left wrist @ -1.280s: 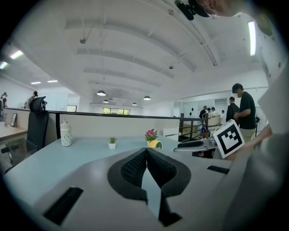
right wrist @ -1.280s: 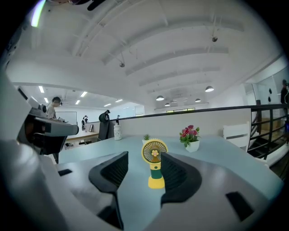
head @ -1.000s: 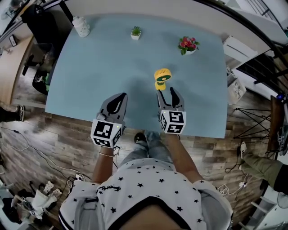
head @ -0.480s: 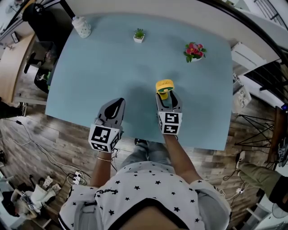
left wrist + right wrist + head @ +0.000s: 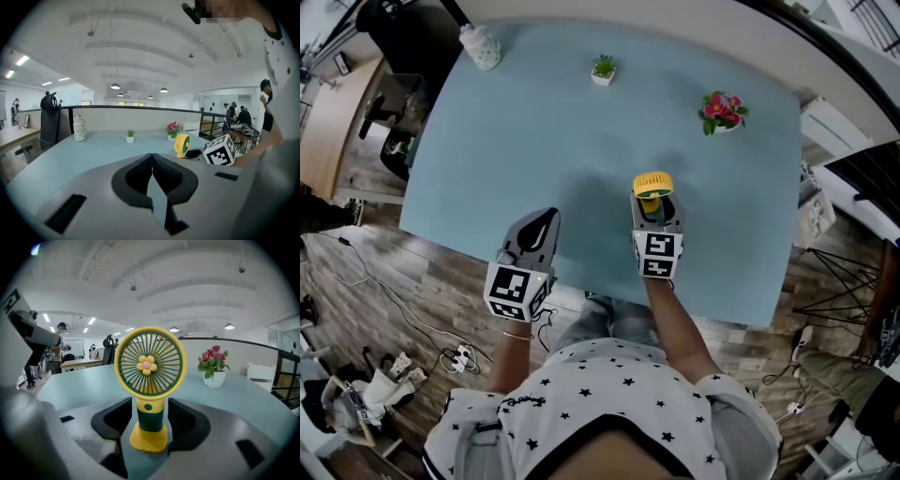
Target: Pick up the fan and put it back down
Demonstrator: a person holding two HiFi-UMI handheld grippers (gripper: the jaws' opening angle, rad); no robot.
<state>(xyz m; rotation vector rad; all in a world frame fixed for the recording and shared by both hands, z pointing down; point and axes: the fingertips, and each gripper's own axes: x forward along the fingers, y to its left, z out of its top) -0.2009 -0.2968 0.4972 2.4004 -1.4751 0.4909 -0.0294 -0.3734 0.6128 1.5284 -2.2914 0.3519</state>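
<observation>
Barely started: the little yellow fan [image 5: 150, 364] stands on the desk [image 5: 534, 122] between the right claw [image 5: 655, 211] and its spread jaws (no squeeze yet), left claw [image 5: 151, 164] pressed together, idle. Grab, lift and set-down all left

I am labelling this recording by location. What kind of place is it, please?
Probably an open-plan office or lab: a big light blue table, people gathered beyond a railing, and rows of ceiling lamps.
</observation>
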